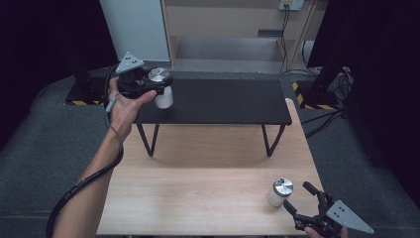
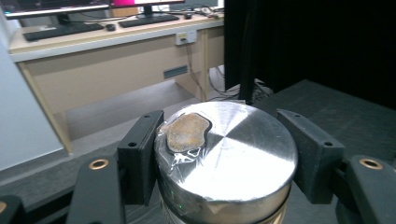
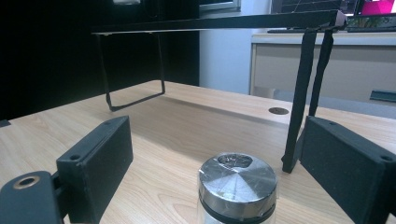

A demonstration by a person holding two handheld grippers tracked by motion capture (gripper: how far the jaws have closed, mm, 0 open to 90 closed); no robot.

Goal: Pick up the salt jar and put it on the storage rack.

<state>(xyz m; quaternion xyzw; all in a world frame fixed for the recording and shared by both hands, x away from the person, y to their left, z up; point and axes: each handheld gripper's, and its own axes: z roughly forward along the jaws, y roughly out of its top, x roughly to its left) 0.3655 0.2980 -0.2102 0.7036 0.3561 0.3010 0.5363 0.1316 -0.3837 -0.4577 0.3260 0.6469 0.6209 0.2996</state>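
Black shelf [image 1: 223,101]; wooden table [image 1: 198,193]

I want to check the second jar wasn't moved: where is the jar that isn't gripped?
In the high view the free jar stands on the wooden table near its front right corner, just ahead of the open right gripper, whose jaws flank it without touching.

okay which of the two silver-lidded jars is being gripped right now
The jar at the black shelf's left end: the left gripper is clamped on it. The other jar stands free on the wooden table, ahead of the open right gripper.
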